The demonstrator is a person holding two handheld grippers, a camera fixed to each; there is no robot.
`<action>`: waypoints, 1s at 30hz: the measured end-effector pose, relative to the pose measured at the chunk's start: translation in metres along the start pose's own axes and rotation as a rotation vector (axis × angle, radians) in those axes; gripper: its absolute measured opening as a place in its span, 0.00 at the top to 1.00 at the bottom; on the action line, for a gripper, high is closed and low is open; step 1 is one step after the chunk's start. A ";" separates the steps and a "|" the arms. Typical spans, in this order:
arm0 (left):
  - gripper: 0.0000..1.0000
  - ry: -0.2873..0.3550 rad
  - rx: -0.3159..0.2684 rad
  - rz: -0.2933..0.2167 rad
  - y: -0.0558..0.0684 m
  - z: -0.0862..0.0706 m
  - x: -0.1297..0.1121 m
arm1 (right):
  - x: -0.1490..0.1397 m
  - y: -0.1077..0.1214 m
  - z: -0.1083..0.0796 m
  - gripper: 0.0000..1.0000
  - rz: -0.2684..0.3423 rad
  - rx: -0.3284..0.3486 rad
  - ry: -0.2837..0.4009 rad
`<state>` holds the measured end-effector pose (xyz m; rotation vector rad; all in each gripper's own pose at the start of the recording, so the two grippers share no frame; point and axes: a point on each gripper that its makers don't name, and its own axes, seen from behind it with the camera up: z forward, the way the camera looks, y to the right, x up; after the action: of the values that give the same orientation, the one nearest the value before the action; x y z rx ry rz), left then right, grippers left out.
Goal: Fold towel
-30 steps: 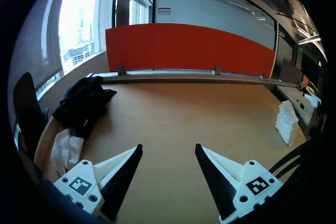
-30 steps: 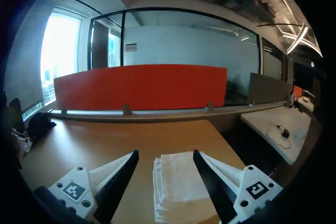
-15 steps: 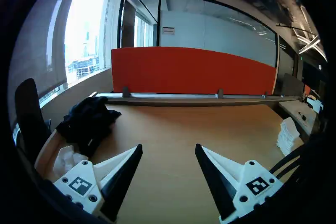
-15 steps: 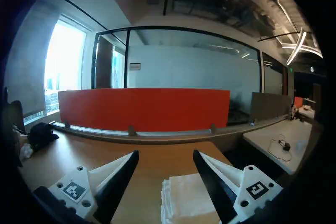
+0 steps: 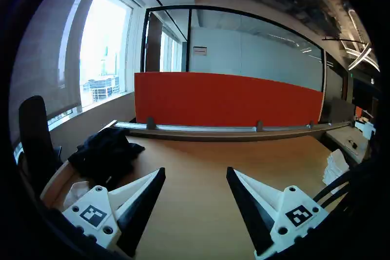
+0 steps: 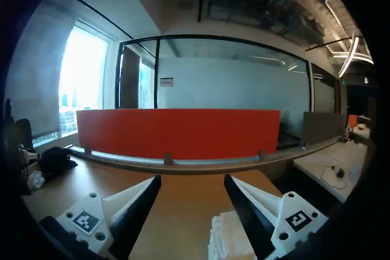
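While my L gripper (image 5: 195, 169) & R gripper (image 6: 192, 176) hang open, empty, I judge folded stack (image 6: 228, 236) done; crumpled towel (image 5: 77, 193) pending.

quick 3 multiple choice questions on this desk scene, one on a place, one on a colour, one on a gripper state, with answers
1. In the left gripper view, the dark clothing pile lies on the desk's: A) left B) right C) centre
2. The divider panel behind the desk is: A) blue B) red C) green
3. The right gripper is: A) shut on a towel B) shut, empty C) open, empty

1 A: it sits at the picture's left.
2 B: plainly red.
3 C: wide gap, nothing held.
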<state>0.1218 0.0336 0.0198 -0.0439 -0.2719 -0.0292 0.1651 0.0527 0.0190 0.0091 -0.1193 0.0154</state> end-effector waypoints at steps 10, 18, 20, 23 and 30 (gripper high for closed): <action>0.07 0.051 -0.016 0.021 0.006 0.000 0.016 | 0.001 -0.031 0.006 0.00 0.028 0.025 0.010; 0.07 0.079 -0.013 0.019 0.004 -0.001 0.018 | 0.008 -0.039 0.008 0.00 0.045 0.004 0.028; 0.07 0.078 -0.006 0.021 0.001 -0.001 0.015 | 0.006 -0.042 0.008 0.00 0.037 0.006 0.022; 0.07 0.080 0.007 0.025 -0.004 0.000 0.011 | 0.006 -0.047 0.009 0.00 0.028 0.004 0.017; 0.07 0.101 0.029 0.015 -0.013 0.001 0.005 | 0.008 -0.060 0.009 0.00 0.024 0.014 0.016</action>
<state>0.1259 0.0208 0.0230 -0.0157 -0.1714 -0.0126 0.1734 -0.0077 0.0285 0.0217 -0.1029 0.0399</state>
